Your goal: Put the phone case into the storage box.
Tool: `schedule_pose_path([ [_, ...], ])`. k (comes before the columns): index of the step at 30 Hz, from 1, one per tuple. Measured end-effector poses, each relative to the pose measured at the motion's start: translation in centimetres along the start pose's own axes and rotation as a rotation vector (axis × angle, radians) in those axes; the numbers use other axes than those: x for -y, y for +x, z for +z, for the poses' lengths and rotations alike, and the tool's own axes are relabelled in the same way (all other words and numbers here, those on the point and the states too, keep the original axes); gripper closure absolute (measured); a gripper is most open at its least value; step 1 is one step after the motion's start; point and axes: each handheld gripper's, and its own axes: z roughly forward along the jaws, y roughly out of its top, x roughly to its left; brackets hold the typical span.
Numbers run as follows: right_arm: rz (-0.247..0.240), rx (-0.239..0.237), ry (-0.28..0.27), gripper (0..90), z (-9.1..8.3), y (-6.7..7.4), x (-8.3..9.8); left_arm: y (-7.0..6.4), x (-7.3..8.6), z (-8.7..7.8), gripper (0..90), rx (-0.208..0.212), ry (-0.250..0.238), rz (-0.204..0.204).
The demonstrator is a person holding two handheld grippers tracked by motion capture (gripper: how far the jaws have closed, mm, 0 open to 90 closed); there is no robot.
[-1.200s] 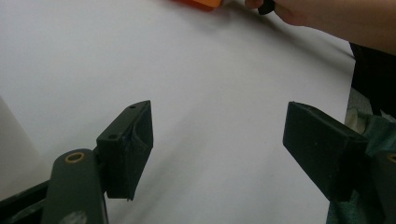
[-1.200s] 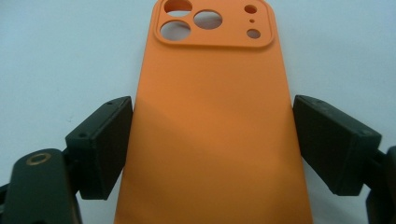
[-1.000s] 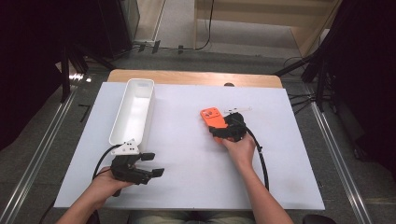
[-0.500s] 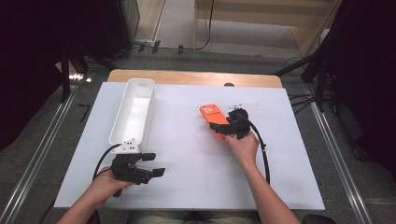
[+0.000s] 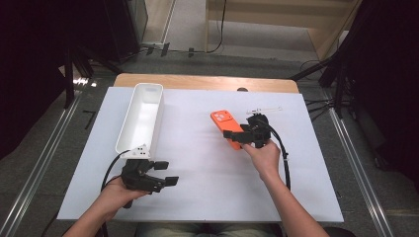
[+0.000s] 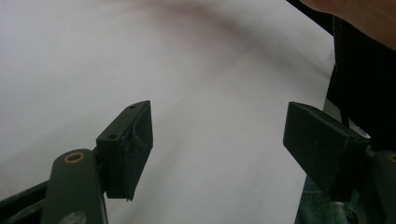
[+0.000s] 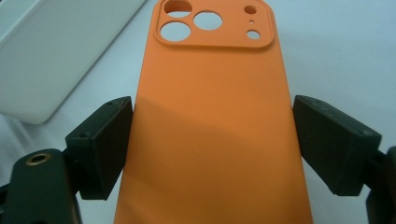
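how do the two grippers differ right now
The right gripper is clamped across an orange phone case; the left gripper has open jaws with nothing between them. The right one sits mid-table; the left one sits near the front edge, below the white tray. Both are black and hand-held.

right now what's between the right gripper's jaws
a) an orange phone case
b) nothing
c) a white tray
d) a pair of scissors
a: in the right gripper view the orange phone case, camera cutouts at its far end, sits clamped between the right gripper's two black jaws, which press on its long edges; the white tray lies apart to the side.
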Motion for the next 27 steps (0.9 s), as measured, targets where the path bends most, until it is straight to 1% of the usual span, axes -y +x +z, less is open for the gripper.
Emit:
schedule_pose_path([
  [1, 0.001, -0.004, -0.001, 14.7, -0.2, 0.1, 0.0, 0.0, 0.0, 0.0, 23.9, 0.0, 0.0, 0.0],
  [2, 0.005, -0.018, -0.004, 14.7, -0.5, 0.2, 0.1, -0.2, -0.3, -0.3, 23.8, 0.006, -0.007, 0.001],
  [3, 0.01, -0.02, -0.006, 14.7, -0.6, 0.3, 0.1, -0.3, -0.5, -0.4, 23.9, 0.013, -0.015, 0.004],
  [5, 0.0, -0.03, -0.01, 14.7, -0.9, 0.4, 0.2, -0.5, -0.9, -0.7, 23.9, 0.022, -0.018, 0.006],
  [6, -0.002, -0.033, -0.014, 14.7, -1.1, 0.5, 0.3, -0.6, -1.0, -0.7, 23.8, 0.028, -0.023, -0.003],
  [8, -0.01, -0.047, -0.016, 14.7, -1.5, 0.7, 0.5, -0.7, -1.3, -0.6, 23.9, 0.03, -0.015, -0.01],
  [9, -0.006, -0.052, -0.016, 14.7, -1.7, 0.8, 0.6, -0.7, -1.5, -0.5, 23.9, 0.038, -0.005, -0.011],
  [10, -0.003, -0.064, -0.025, 14.7, -1.9, 0.8, 0.7, -0.7, -1.7, -0.5, 23.9, 0.034, 0.002, -0.008],
  [12, 0.003, -0.073, -0.03, 14.7, -2.2, 0.9, 0.8, -0.8, -2.0, -0.3, 23.9, 0.043, 0.009, -0.009],
  [14, -0.006, -0.073, -0.032, 14.7, -2.4, 1.0, 1.0, -0.8, -2.5, -0.2, 23.9, 0.048, 0.016, -0.019],
  [18, -0.008, -0.085, -0.036, 14.6, -2.5, 1.3, 1.3, -0.8, -3.3, 0.4, 23.8, 0.059, 0.026, -0.03],
  [20, -0.005, -0.091, -0.038, 14.7, -2.5, 1.4, 1.3, -0.8, -3.8, 0.7, 23.9, 0.066, 0.023, -0.04],
  [27, -0.01, -0.101, -0.042, 14.7, -2.5, 1.7, 1.6, -0.7, -5.6, 1.7, 23.9, 0.066, 0.021, -0.051],
])
